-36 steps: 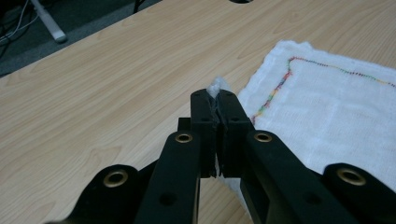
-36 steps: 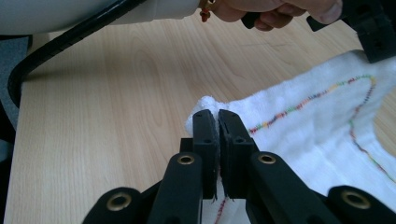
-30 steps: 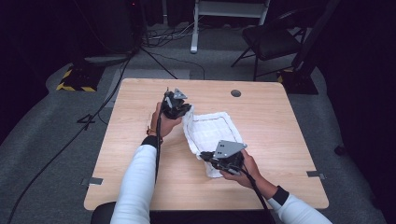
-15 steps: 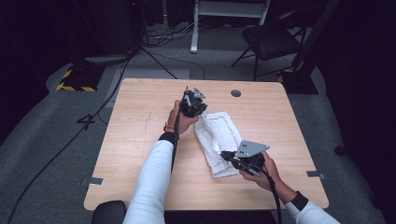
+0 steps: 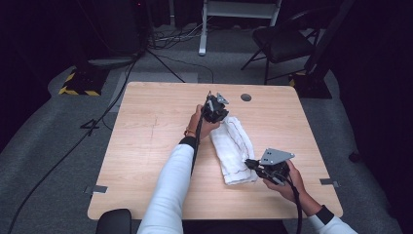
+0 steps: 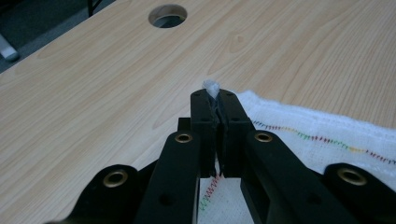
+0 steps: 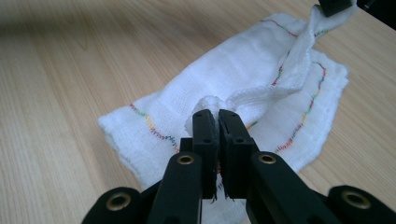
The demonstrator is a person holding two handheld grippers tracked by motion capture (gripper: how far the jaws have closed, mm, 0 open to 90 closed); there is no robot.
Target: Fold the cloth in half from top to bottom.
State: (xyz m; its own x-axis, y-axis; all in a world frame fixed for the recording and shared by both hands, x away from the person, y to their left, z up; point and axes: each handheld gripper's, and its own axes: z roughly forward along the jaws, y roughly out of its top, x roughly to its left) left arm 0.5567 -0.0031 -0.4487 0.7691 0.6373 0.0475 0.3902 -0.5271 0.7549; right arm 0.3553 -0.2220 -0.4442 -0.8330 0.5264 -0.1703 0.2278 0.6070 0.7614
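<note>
Two arms out, each hand-held gripper prob. pinching cloth

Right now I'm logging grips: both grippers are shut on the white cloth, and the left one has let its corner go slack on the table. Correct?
Not quite. The left gripper has not let go: the left gripper view shows a tuft of the cloth pinched between its shut jaws. The right gripper is shut on the cloth too.

Beyond the wooden table — a black chair, floor cables.
</note>
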